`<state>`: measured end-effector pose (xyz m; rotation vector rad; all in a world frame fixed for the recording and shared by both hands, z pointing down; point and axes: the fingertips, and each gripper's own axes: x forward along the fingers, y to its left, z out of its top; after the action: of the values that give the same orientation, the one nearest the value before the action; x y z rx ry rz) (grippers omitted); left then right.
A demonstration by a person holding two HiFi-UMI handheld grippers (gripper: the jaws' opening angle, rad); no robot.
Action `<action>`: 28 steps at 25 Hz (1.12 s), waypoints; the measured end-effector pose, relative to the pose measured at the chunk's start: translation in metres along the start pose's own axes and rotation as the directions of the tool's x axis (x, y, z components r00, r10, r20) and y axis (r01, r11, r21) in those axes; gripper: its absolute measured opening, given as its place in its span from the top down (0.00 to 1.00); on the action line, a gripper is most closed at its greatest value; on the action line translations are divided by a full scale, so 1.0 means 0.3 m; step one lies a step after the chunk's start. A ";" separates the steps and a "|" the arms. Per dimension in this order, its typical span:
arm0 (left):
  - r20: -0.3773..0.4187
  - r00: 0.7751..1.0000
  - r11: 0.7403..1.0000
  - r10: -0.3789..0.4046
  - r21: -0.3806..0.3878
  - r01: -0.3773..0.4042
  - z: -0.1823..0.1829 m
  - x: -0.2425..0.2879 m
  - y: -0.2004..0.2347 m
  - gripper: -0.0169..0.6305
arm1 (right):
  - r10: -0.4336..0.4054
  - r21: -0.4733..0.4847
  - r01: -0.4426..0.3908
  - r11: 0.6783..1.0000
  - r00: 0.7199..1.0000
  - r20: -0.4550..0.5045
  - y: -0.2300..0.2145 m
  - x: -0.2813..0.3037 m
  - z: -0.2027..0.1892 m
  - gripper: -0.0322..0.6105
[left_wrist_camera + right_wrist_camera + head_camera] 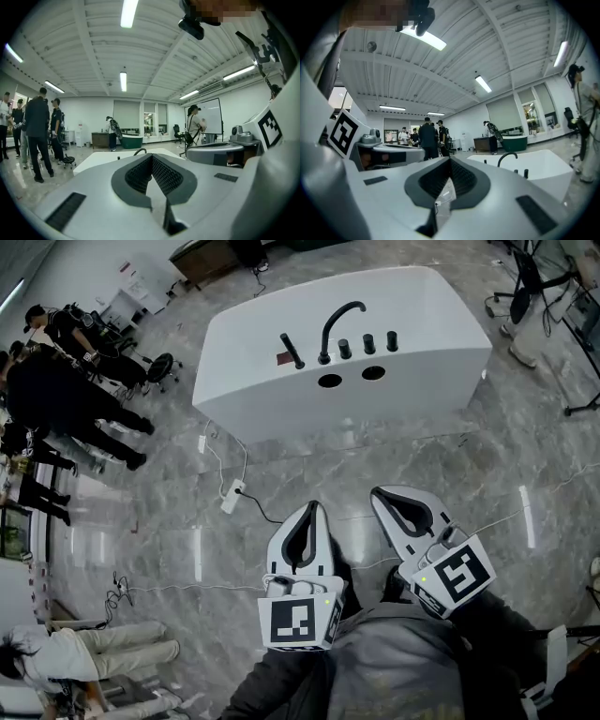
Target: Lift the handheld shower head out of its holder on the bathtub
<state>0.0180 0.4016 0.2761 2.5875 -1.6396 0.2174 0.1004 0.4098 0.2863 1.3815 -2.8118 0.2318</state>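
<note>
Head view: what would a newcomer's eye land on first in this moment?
The big white bathtub stands on the grey floor at the top, with a black curved faucet and the black shower head in its holder on the near rim. Low in the picture, the left gripper and right gripper are both shut and empty, well short of the bathtub. People stand at the left edge.

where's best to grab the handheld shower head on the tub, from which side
Probably take the handheld shower head by the middle of its slim black stem, pinched across its width. It stands tilted with the curved spout close on its right in the head view, so come from its open left side.
</note>
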 end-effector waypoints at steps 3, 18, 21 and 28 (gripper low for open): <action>0.008 1.000 1.000 -0.003 -0.014 0.003 -0.009 0.049 0.076 0.97 | 0.007 0.012 -0.007 1.000 1.000 0.016 -0.005 0.078 0.006 0.95; 0.019 0.998 0.998 -0.053 -0.028 0.054 -0.005 0.421 0.604 0.97 | -0.034 -0.001 0.034 0.999 0.999 -0.012 -0.098 0.707 0.012 0.94; 0.011 0.998 0.997 -0.068 -0.042 0.068 -0.010 0.464 0.680 0.97 | -0.051 -0.004 0.051 0.999 0.998 -0.022 -0.106 0.802 0.014 0.94; 0.001 0.996 0.993 -0.093 -0.072 0.093 -0.022 0.547 0.802 0.97 | -0.082 -0.013 0.081 0.997 0.995 -0.053 -0.129 0.952 0.012 0.94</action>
<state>-0.1310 0.1528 0.3045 2.6011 -1.4922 0.1526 -0.0441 0.1613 0.3065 1.4608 -2.7029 0.2483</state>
